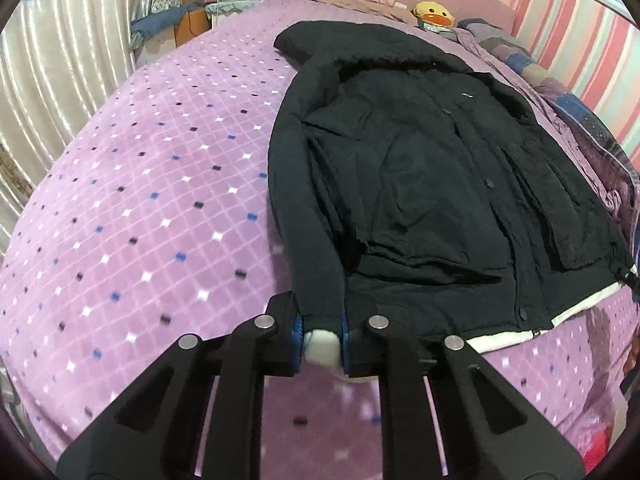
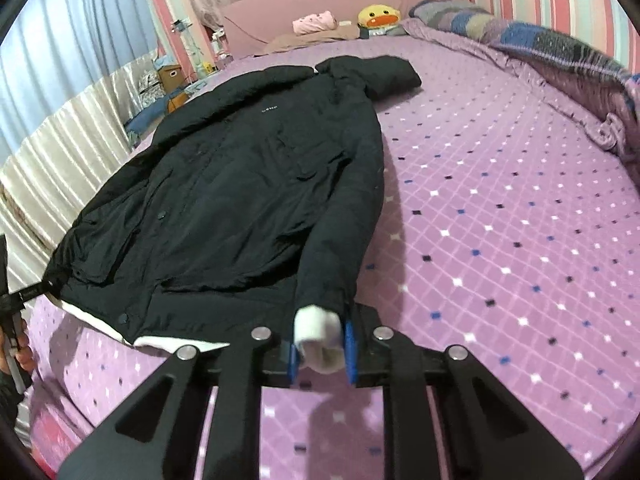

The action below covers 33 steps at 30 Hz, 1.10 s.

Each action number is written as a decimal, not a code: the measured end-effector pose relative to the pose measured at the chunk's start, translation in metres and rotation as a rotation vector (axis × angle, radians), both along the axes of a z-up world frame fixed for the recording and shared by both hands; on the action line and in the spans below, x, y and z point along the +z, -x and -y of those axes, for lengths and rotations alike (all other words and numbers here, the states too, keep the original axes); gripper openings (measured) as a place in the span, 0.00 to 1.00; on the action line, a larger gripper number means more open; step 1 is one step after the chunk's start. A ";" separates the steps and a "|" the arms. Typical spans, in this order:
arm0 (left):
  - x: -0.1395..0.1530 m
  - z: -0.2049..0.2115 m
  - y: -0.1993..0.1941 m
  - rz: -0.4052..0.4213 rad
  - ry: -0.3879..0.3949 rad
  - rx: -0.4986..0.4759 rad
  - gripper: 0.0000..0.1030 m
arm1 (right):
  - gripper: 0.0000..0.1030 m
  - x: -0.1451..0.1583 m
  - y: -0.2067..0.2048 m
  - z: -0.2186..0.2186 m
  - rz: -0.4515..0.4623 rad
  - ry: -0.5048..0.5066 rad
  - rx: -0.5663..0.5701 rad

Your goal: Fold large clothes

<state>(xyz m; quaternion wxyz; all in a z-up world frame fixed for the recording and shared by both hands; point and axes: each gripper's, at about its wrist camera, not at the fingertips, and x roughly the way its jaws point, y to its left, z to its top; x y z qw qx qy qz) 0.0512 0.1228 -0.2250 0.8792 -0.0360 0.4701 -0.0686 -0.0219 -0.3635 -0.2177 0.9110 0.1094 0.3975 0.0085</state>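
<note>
A large black hooded coat (image 1: 432,168) lies spread face up on the purple bed, hood toward the headboard, white lining showing at its hem. My left gripper (image 1: 322,340) is shut on the white cuff (image 1: 322,346) of the coat's left-side sleeve (image 1: 308,220), lifted a little off the bedspread. In the right wrist view the same coat (image 2: 224,184) lies to the left, and my right gripper (image 2: 322,346) is shut on the white cuff (image 2: 318,336) of the other sleeve (image 2: 344,240), the blue pads pressing it from both sides.
The bed (image 1: 140,200) has a purple diamond-patterned cover. A rumpled quilt (image 2: 560,64) lies along the striped wall. A yellow duck plush (image 2: 378,18) and a pink folded item (image 2: 314,24) sit by the headboard. Curtains and boxes stand on the far side. A hand (image 2: 18,354) shows at the left edge.
</note>
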 end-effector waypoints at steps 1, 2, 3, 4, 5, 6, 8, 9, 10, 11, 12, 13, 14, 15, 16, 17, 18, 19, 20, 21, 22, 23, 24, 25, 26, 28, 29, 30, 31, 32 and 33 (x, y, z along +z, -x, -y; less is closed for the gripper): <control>0.003 -0.002 0.007 0.003 0.005 -0.001 0.11 | 0.16 0.004 0.006 0.002 0.004 0.001 -0.004; 0.006 -0.004 0.013 0.006 0.011 -0.003 0.11 | 0.15 0.007 0.011 0.003 0.007 0.001 -0.007; 0.008 -0.005 0.017 0.008 0.016 -0.005 0.11 | 0.15 0.010 0.014 0.007 0.009 0.001 -0.010; 0.011 -0.006 0.023 0.014 0.018 -0.007 0.11 | 0.14 0.013 0.022 0.007 0.011 0.006 -0.010; 0.013 -0.005 0.026 0.017 0.014 -0.009 0.11 | 0.14 0.015 0.022 0.009 0.006 0.012 -0.008; 0.013 -0.006 0.029 0.016 0.010 -0.009 0.11 | 0.14 0.014 0.025 0.009 -0.001 0.019 -0.006; 0.008 -0.008 0.028 0.003 0.004 -0.013 0.11 | 0.14 0.011 0.023 0.010 -0.018 0.022 -0.002; 0.005 -0.008 0.024 -0.004 -0.002 -0.016 0.11 | 0.14 0.006 0.019 0.010 -0.033 0.031 0.001; 0.002 -0.008 0.018 -0.011 -0.014 -0.018 0.11 | 0.14 0.003 0.018 0.010 -0.042 0.041 0.003; 0.000 -0.007 0.013 -0.016 -0.019 -0.019 0.13 | 0.16 0.002 0.016 0.009 -0.048 0.051 0.002; -0.002 -0.008 0.010 -0.023 -0.024 -0.016 0.15 | 0.17 0.001 0.014 0.009 -0.052 0.061 -0.001; -0.004 -0.009 0.006 -0.031 -0.028 -0.006 0.19 | 0.25 0.001 0.012 0.009 -0.055 0.077 -0.010; -0.005 -0.009 0.004 -0.034 -0.025 -0.001 0.25 | 0.35 0.001 0.012 0.009 -0.058 0.092 -0.020; -0.006 -0.011 0.002 -0.036 -0.022 0.011 0.29 | 0.43 0.003 0.013 0.009 -0.058 0.095 -0.024; -0.004 -0.016 0.002 -0.032 -0.016 0.030 0.40 | 0.58 0.003 0.019 0.008 -0.050 0.102 -0.031; -0.001 -0.020 0.003 -0.025 -0.008 0.043 0.54 | 0.65 0.007 0.020 0.009 -0.046 0.112 -0.040; 0.001 -0.024 0.006 -0.015 -0.009 0.054 0.60 | 0.66 0.010 0.023 0.010 -0.046 0.119 -0.045; 0.007 -0.026 0.006 -0.002 -0.015 0.069 0.66 | 0.66 0.012 0.026 0.011 -0.044 0.128 -0.055; 0.009 -0.026 0.010 0.002 -0.023 0.076 0.68 | 0.66 0.016 0.027 0.013 -0.038 0.135 -0.064; 0.013 -0.028 0.007 0.002 -0.040 0.084 0.68 | 0.66 0.022 0.026 0.017 -0.031 0.140 -0.073; 0.016 -0.029 0.008 0.002 -0.047 0.086 0.69 | 0.67 0.025 0.026 0.018 -0.028 0.145 -0.077; 0.019 -0.032 0.007 0.003 -0.053 0.085 0.74 | 0.68 0.029 0.023 0.020 -0.025 0.158 -0.082; 0.024 -0.033 -0.001 0.008 -0.068 0.091 0.78 | 0.68 0.032 0.019 0.021 -0.021 0.171 -0.085; 0.029 -0.033 -0.002 0.017 -0.074 0.094 0.84 | 0.68 0.037 0.010 0.022 -0.010 0.190 -0.088; 0.034 -0.032 -0.010 0.029 -0.079 0.096 0.87 | 0.68 0.039 0.005 0.023 -0.005 0.199 -0.092; 0.042 -0.030 -0.025 0.046 -0.082 0.094 0.89 | 0.69 0.044 -0.012 0.024 0.008 0.204 -0.100; 0.046 -0.028 -0.034 0.052 -0.078 0.091 0.91 | 0.69 0.046 -0.020 0.022 0.016 0.203 -0.103; 0.049 -0.026 -0.042 0.059 -0.080 0.094 0.92 | 0.69 0.048 -0.028 0.022 0.024 0.204 -0.110; 0.053 -0.023 -0.054 0.070 -0.086 0.101 0.92 | 0.69 0.050 -0.040 0.021 0.032 0.199 -0.117; 0.056 -0.020 -0.063 0.075 -0.091 0.102 0.93 | 0.69 0.052 -0.049 0.019 0.036 0.190 -0.118; 0.058 -0.016 -0.072 0.080 -0.092 0.098 0.93 | 0.69 0.054 -0.057 0.017 0.043 0.180 -0.119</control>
